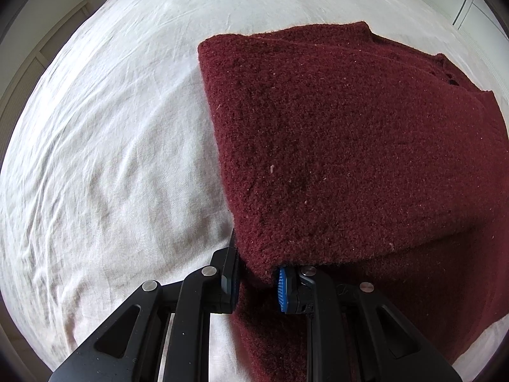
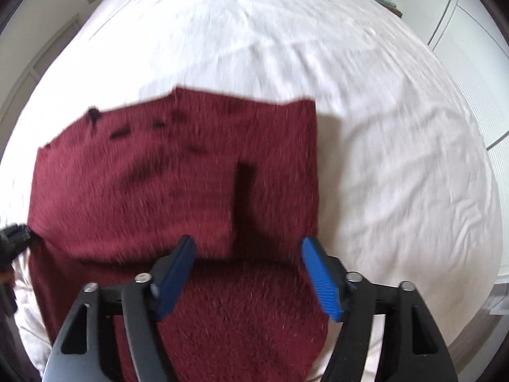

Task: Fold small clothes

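A dark red knitted garment (image 1: pixel 334 146) lies on the white bed sheet (image 1: pixel 105 146), with one layer folded over another. My left gripper (image 1: pixel 256 273) is shut on the near left corner of the folded layer, holding it a little off the layer below. In the right wrist view the same dark red garment (image 2: pixel 152 191) spreads below my right gripper (image 2: pixel 248 248). Its blue pads (image 2: pixel 321 273) stand wide apart above the cloth, and nothing is pinched between them. The left gripper (image 2: pixel 14 235) shows at the garment's left edge in that view.
The white sheet (image 2: pixel 366 127) stretches far beyond the garment on all sides. White cupboard doors (image 2: pixel 461 25) stand at the right, and a wall with a wooden frame (image 1: pixel 28 73) is at the left.
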The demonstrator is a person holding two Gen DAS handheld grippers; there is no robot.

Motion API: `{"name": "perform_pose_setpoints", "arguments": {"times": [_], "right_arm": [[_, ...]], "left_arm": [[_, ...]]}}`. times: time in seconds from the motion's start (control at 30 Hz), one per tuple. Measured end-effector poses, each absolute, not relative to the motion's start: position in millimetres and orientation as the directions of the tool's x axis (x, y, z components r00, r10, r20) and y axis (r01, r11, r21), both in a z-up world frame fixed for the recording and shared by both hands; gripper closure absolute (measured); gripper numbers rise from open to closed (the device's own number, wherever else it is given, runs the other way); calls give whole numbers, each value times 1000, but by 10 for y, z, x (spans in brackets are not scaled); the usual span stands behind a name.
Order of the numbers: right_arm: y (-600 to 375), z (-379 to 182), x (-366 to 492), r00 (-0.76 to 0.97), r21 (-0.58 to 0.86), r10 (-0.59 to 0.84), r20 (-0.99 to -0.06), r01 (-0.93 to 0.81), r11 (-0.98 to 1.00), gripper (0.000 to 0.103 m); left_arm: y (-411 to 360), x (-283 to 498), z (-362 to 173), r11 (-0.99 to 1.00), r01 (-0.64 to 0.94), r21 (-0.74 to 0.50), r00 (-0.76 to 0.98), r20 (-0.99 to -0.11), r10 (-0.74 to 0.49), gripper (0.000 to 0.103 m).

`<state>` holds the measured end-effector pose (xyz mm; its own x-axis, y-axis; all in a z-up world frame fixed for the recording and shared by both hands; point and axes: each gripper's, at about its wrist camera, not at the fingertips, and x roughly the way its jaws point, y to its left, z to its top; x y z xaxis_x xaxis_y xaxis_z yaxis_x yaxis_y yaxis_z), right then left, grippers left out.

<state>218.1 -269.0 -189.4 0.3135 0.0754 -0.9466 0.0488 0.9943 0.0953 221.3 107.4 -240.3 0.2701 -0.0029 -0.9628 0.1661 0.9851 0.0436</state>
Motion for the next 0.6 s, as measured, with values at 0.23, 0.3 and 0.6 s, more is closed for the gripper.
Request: {"name": "perform_pose_setpoints", "arguments": {"times": [0.23,0.3,0.6], "right_arm": [[-2403,-2282,2594,227,34,31,-973,7,999,26],[-2282,-2445,2616,217,0,5,-976,-27,1000,26],[-2143,-2584,2545,215,141,139,-967,-10,990,70]], "left_arm": [[1037,2183,-2410,986,160,47,276,-961,1,87],[1034,2173,-2412,986,160,47,279,-960,1,87],[1017,2125,-2399,985,159,64,290,-957,16,87]]}}
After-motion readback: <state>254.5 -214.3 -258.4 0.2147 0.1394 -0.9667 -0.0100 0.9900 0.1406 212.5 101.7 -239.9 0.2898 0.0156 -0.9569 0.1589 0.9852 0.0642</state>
